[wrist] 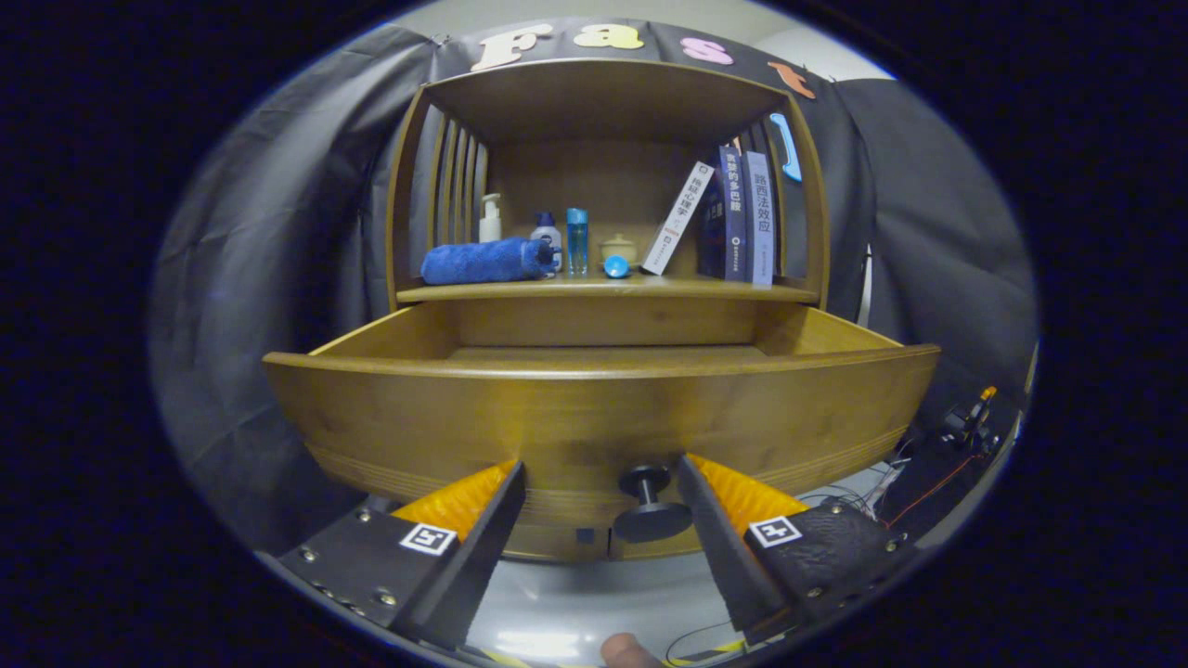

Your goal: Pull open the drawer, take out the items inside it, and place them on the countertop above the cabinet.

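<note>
**A:** Where do your fingers stand right now?

**B:** My gripper (pixel 601 482) is spread wide, holding nothing. The knob (pixel 647 506) sits between my fingers, nearer the right one, and neither touches it.

**A:** And the drawer?

**B:** The drawer (pixel 594 408) is pulled out toward me, its front panel just ahead of my fingertips, its long axis running left to right across them. I look over its rim from low down, so I see only the far strip of its floor, which looks bare; I can't tell what lies nearer the front.

**A:** So the next move?

**B:** I judge I must rise above the rim and reach forward and down into it.

**A:** What's on the bench beyond?

**B:** Left to right: a rolled blue towel (pixel 484 262), a pump bottle (pixel 490 219), two small bottles (pixel 562 239), a little lidded jar (pixel 618 249), then leaning books (pixel 733 215). Free space lies along its front edge.
</note>
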`<state>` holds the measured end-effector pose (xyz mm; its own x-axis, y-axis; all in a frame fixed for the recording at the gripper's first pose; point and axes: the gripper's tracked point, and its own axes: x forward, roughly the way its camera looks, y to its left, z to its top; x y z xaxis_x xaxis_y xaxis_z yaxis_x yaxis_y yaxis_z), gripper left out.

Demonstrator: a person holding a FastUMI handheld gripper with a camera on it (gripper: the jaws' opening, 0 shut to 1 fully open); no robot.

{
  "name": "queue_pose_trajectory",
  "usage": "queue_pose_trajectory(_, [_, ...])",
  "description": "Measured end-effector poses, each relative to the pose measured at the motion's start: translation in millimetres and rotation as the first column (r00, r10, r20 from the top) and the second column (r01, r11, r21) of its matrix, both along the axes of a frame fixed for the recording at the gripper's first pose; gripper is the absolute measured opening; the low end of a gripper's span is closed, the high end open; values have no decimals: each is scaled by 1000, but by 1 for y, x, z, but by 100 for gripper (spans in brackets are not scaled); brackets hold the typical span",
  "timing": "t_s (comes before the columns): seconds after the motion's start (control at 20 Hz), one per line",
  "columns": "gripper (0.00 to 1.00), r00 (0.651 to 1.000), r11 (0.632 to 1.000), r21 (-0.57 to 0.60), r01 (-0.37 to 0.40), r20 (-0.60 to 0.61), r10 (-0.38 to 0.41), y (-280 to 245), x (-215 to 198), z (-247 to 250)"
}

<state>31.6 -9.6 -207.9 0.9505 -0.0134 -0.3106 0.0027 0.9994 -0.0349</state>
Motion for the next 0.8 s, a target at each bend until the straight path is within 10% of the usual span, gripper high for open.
queue_pose_trajectory(0.8, [99, 999, 1000, -6, 18, -29, -18, 8, 65, 7])
